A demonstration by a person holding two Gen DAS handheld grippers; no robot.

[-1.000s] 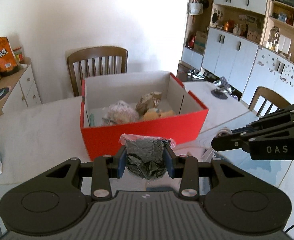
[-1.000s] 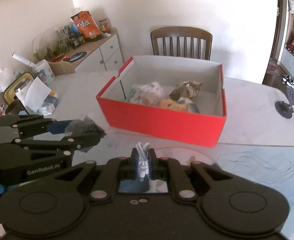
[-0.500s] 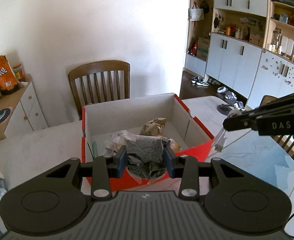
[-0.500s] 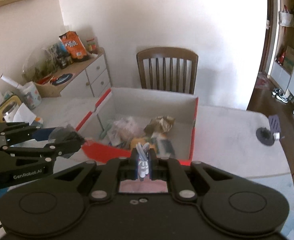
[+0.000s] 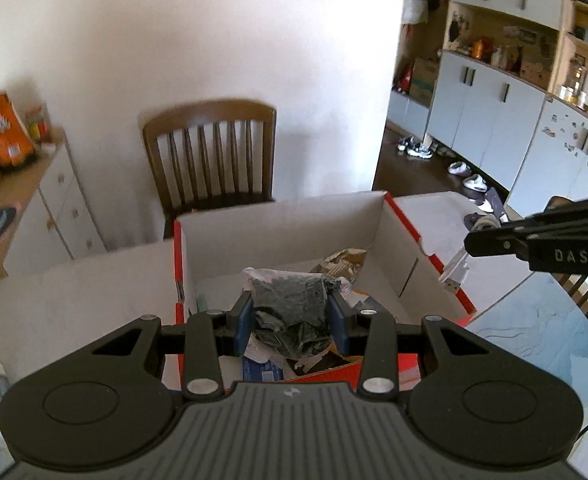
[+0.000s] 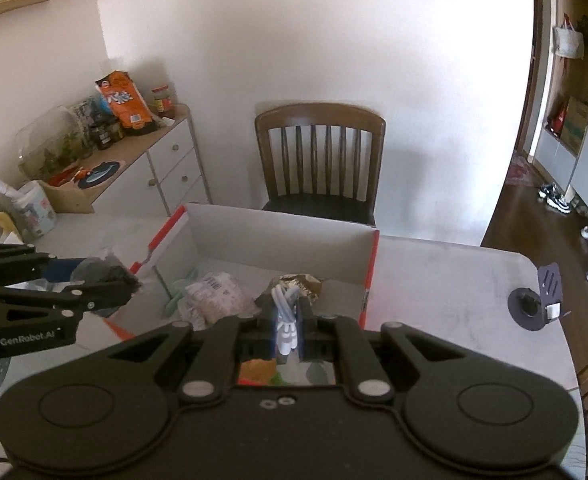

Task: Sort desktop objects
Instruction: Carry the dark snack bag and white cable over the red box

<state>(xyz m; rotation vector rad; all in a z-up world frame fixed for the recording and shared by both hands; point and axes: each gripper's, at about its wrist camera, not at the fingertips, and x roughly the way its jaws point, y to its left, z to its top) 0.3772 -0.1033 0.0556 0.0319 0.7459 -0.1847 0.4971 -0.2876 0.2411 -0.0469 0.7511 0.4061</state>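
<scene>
Fingers of the left gripper [image 5: 289,318] pinch a crumpled clear bag of dark material [image 5: 291,304] between their blue pads, held part-way apart by the bag's bulk. Those of the right gripper [image 6: 287,328] are pressed nearly together on a bundled white cable [image 6: 285,320], whose plug end dangles below the tips in the left wrist view. Both loads hang above the red box [image 5: 446,280], which sits open on the tabletop [image 6: 454,280] with a wooden chair [image 6: 320,160] behind its far wall. Inside already lie a white wrapped packet [image 6: 213,294] and a brown crumpled wrapper [image 6: 300,282], so the box looks like the collecting place, and both items appear carried there for dropping in.

The bag hangs over the near left part of the box, the cable further right near the middle. Bare white floor shows along the far wall, giving open room to release. The 2 grippers are well apart, so neither should crowd the other. The near wall lies just beneath both, so a release too early could catch the rim.
</scene>
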